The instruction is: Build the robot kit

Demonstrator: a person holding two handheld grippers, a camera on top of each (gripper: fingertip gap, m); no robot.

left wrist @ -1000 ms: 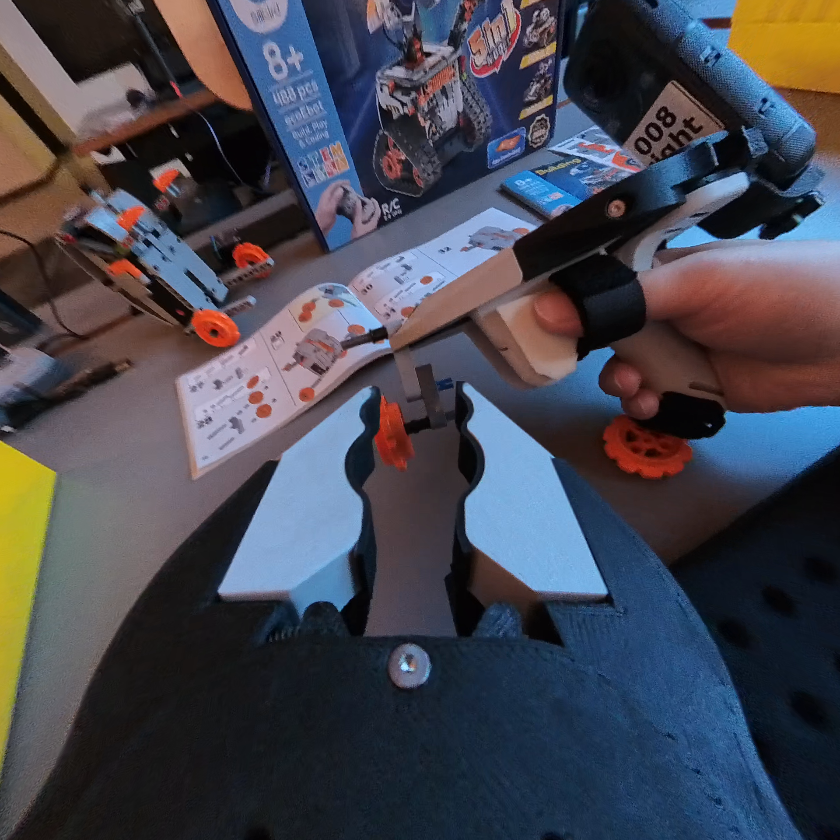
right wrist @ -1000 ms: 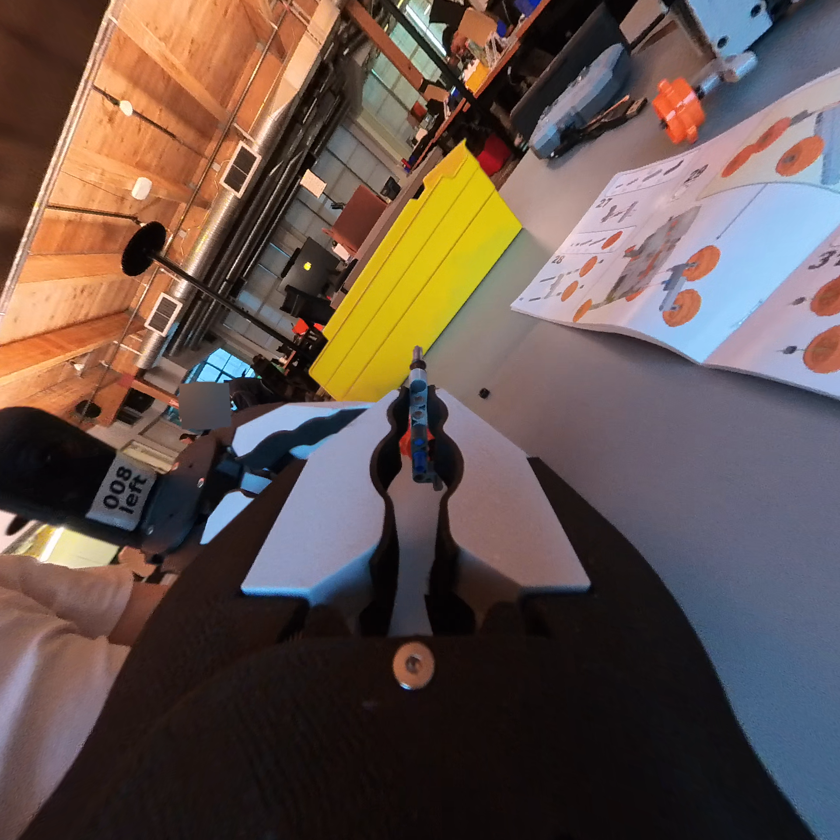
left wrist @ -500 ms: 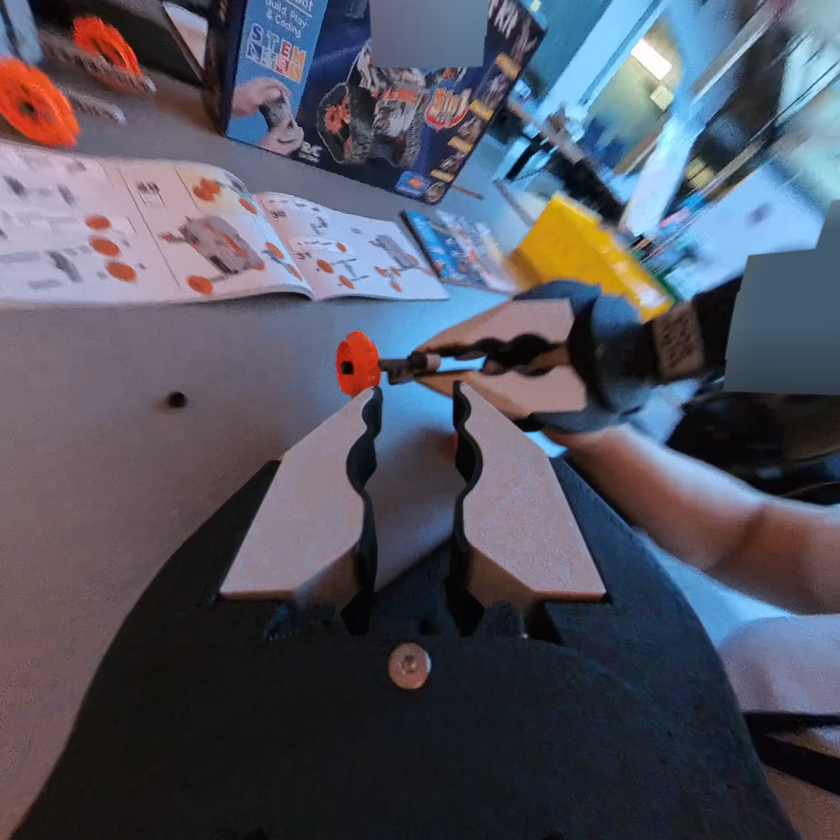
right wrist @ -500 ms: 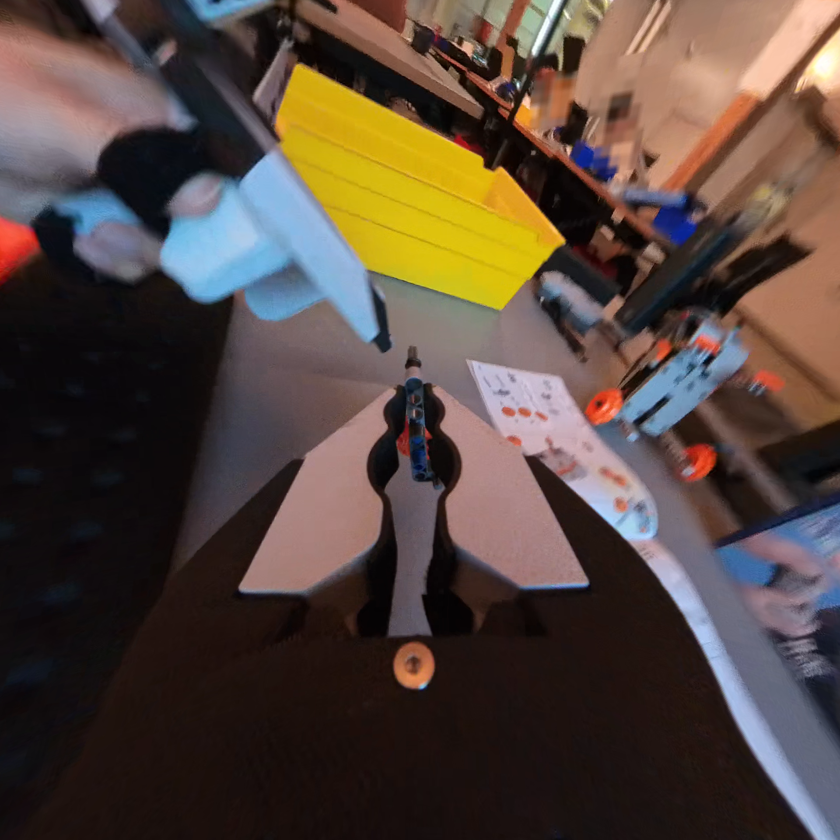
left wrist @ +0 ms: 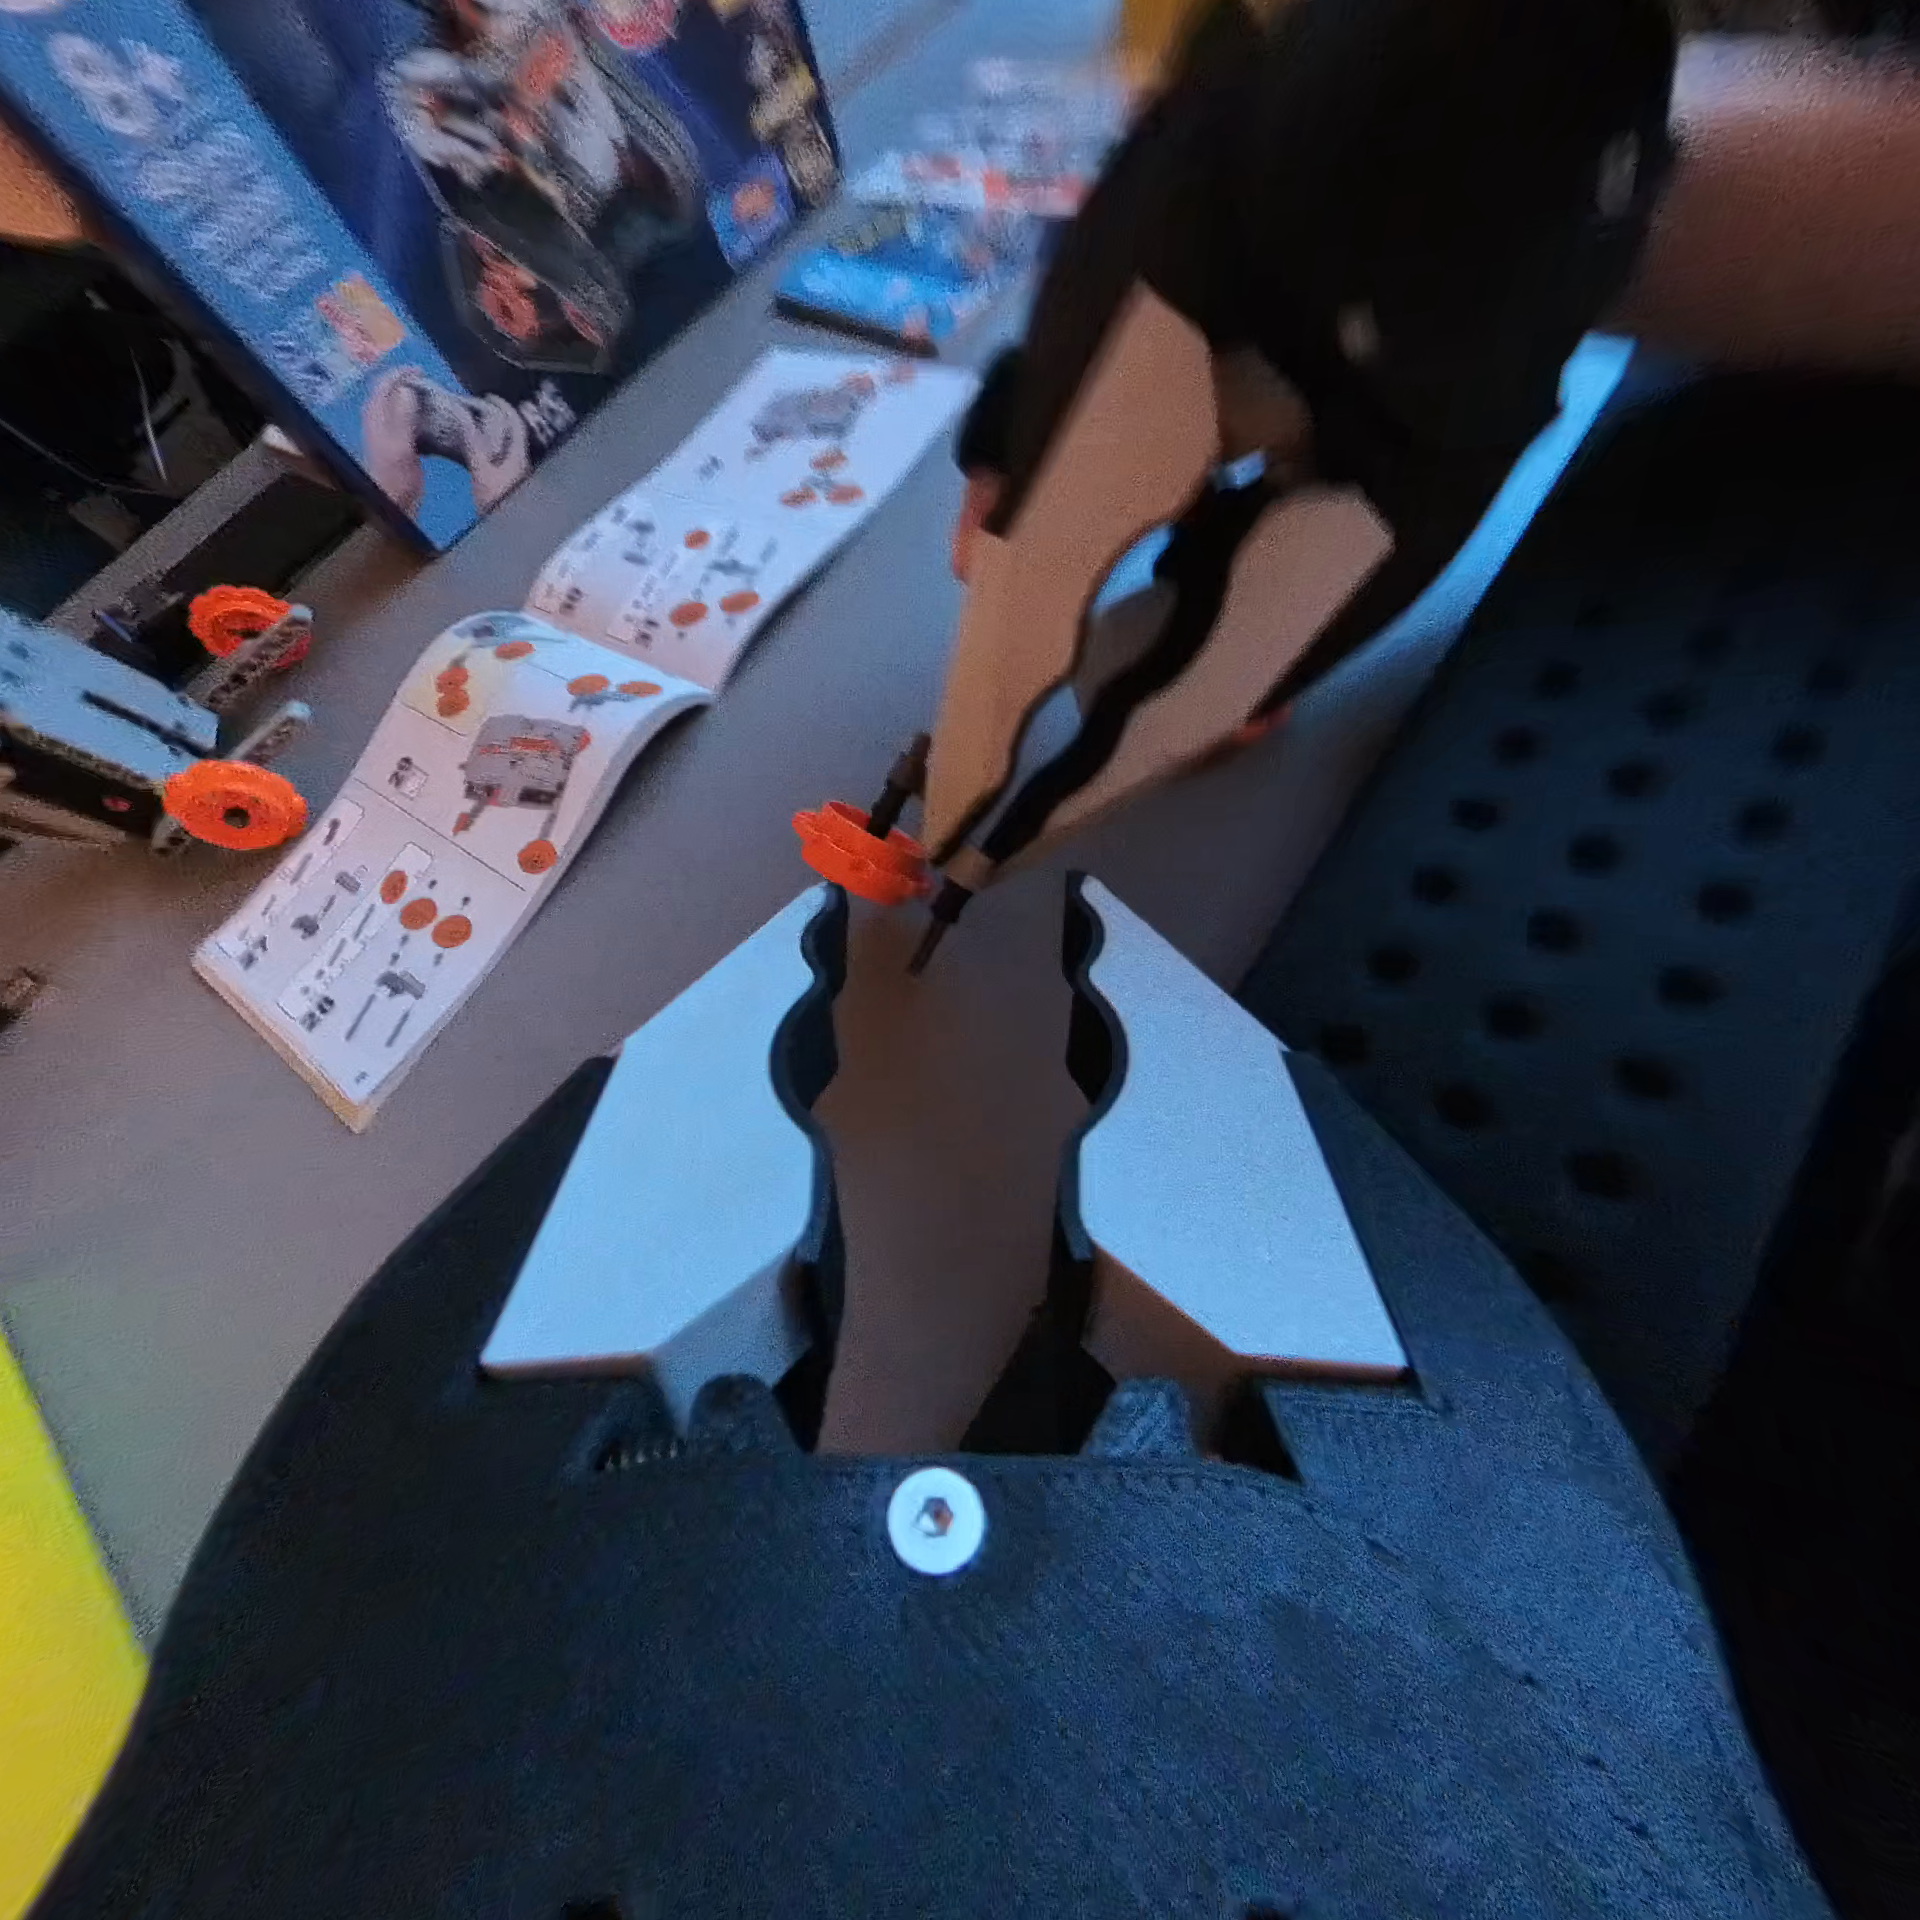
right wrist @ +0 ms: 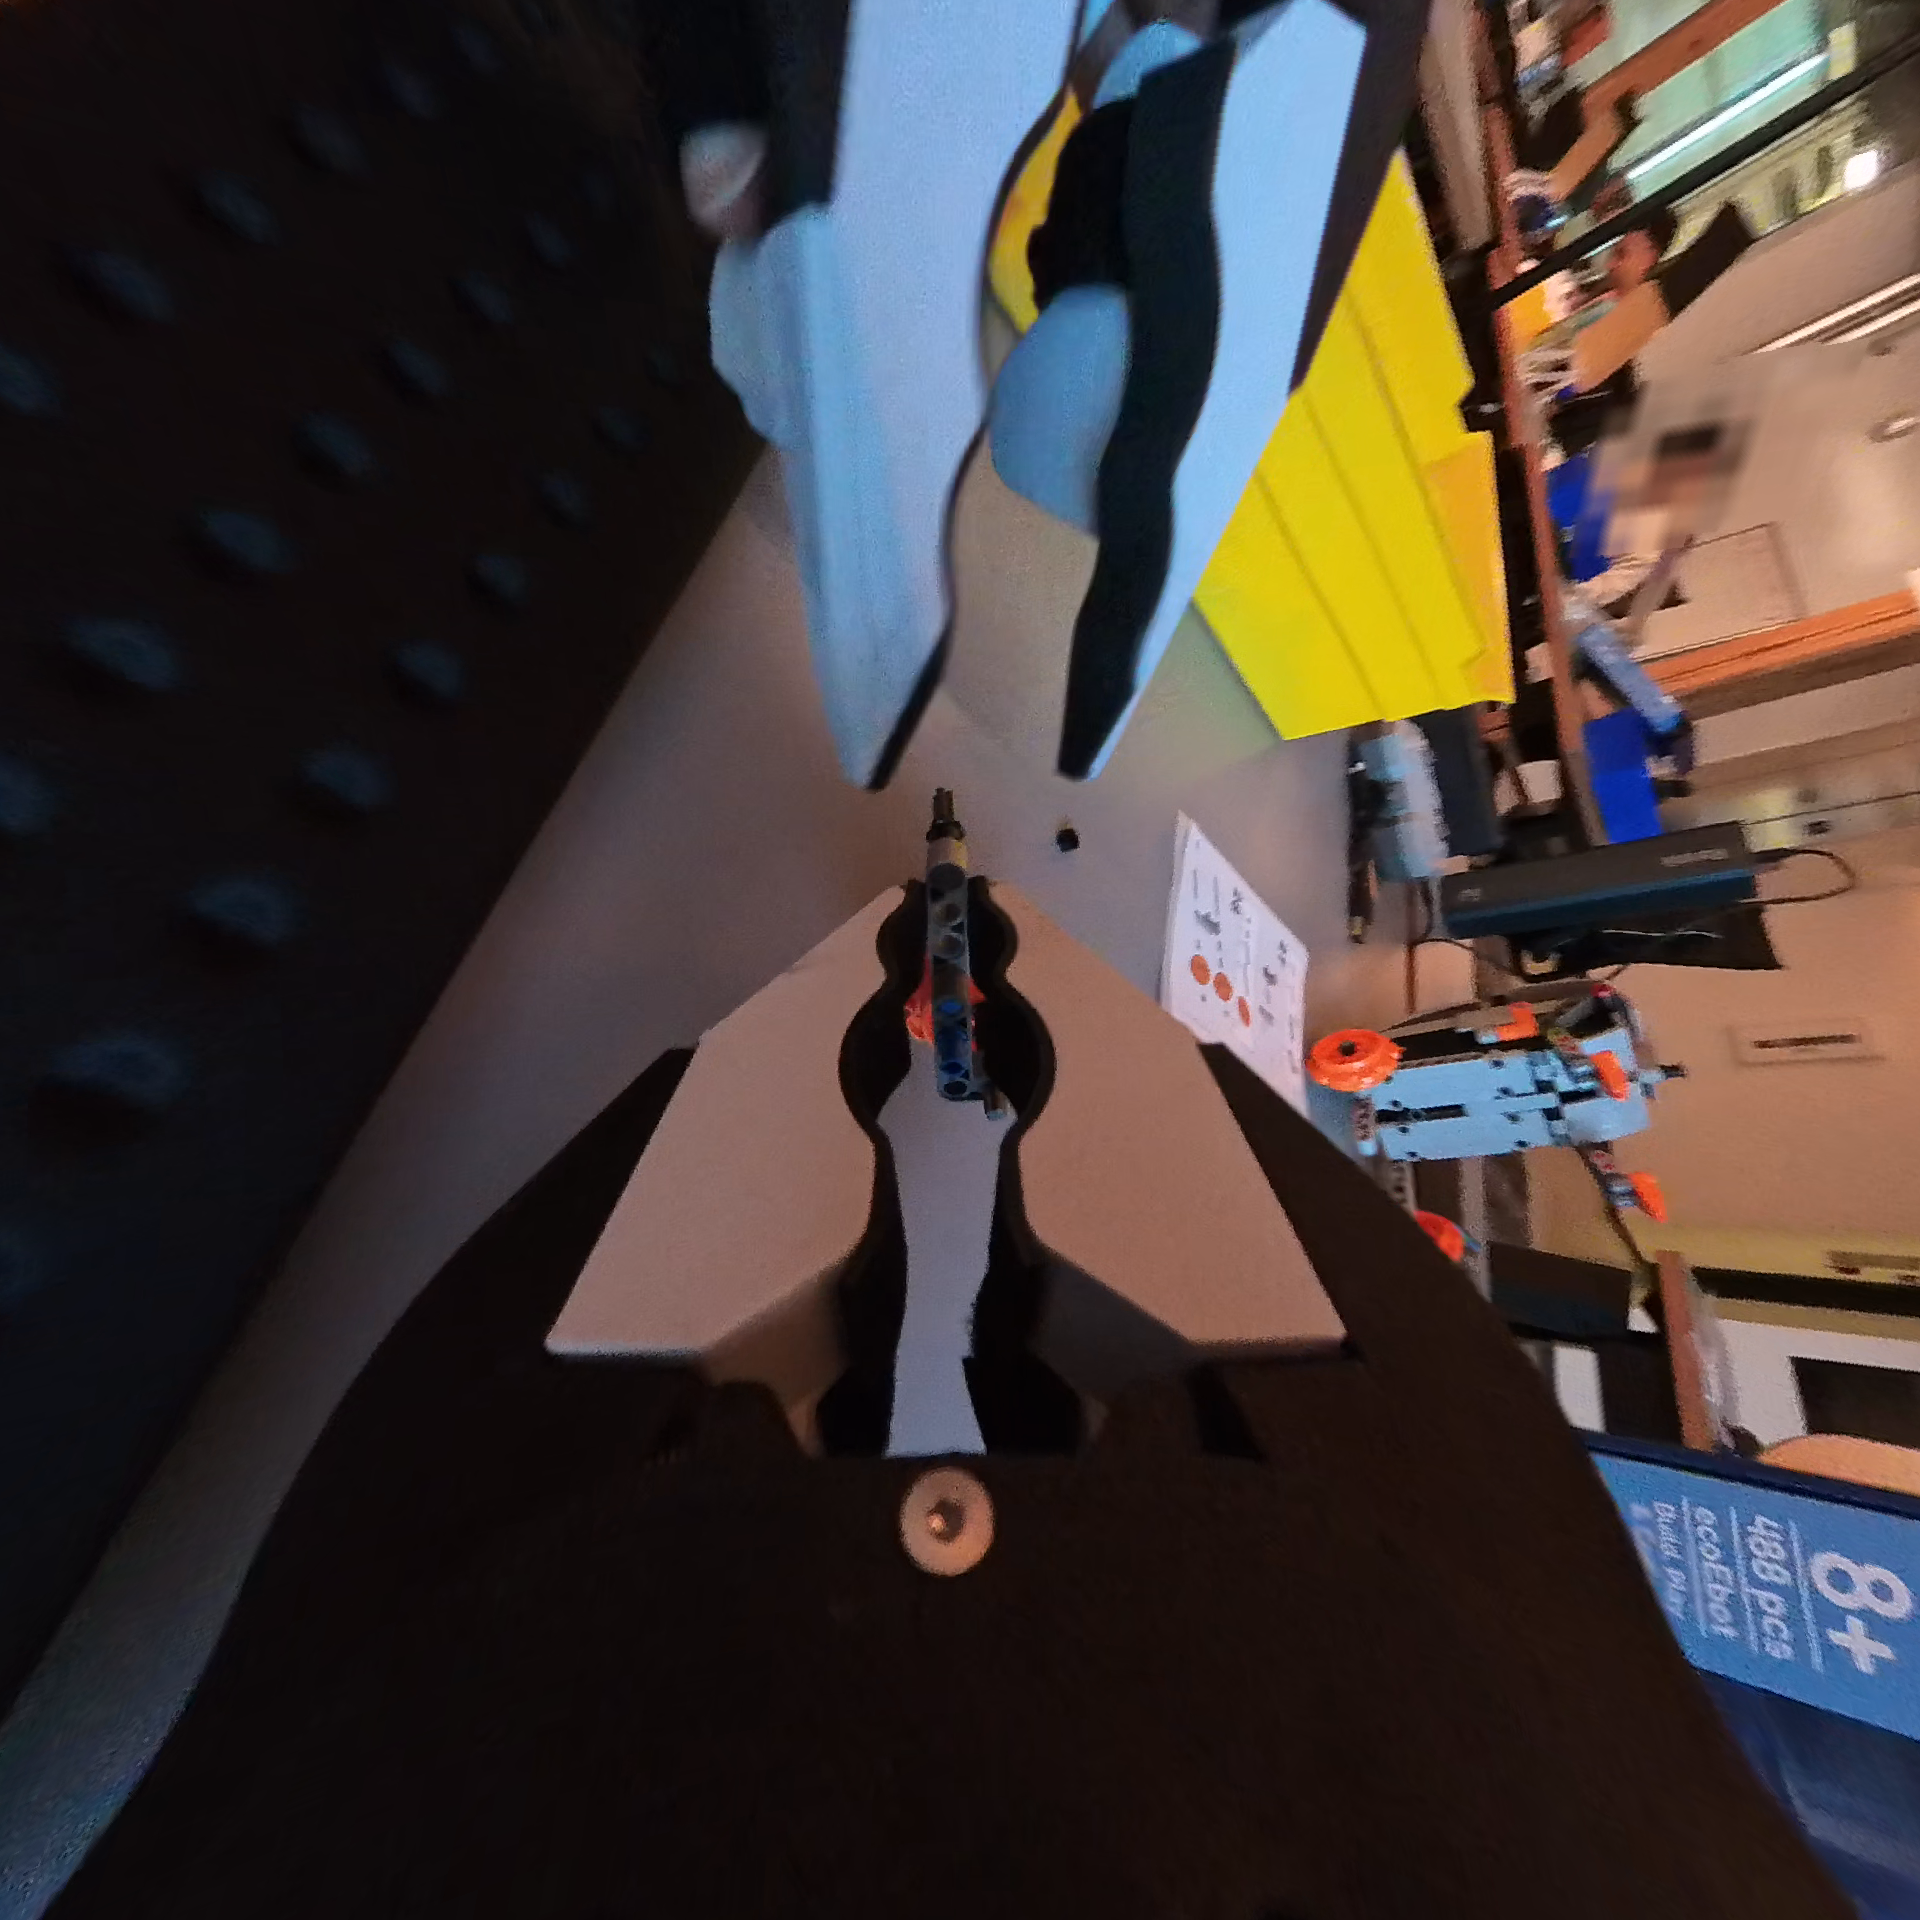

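Clamping a small toy assembly (right wrist: 951, 997), the right hand-held gripper (right wrist: 948, 904) has swung from level to steep over the grey tabletop (left wrist: 156, 1195) since half a second ago. That now puts the part's black axle and orange wheel (left wrist: 862, 852) just beyond the left hand-held gripper (left wrist: 951, 914), whose jaws stand apart, empty. Only the left wrist view shows the wheel plainly, plus the open instruction booklet (left wrist: 499, 790) at far left; the right wrist view shows instead the grey beam between the fingers and a yellow bin (right wrist: 1351, 540) beyond.
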